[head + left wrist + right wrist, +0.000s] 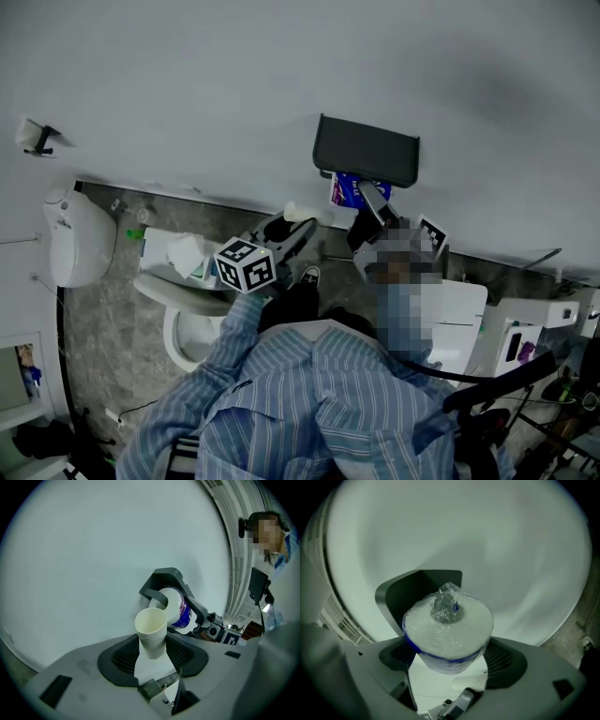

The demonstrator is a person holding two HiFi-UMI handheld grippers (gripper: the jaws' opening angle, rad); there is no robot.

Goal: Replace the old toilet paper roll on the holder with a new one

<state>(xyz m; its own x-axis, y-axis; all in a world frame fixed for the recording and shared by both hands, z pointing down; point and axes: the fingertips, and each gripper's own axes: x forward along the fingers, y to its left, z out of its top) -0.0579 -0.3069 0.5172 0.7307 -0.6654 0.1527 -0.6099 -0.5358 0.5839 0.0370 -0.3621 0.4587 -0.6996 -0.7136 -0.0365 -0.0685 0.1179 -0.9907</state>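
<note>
White bathroom wall bearing holder (366,150). Left gripper (152,656) jaws grasp the empty old tube (151,627); right gripper (450,667) jaws grasp the wrapped new roll (447,630), holder at its 12 o'clock. Removal apparently done; mounting remains.

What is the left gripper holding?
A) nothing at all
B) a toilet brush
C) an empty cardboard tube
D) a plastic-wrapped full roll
C: the left gripper has its jaws closed on a bare, hollow tube, while the wrapped roll sits in the right gripper.
</note>
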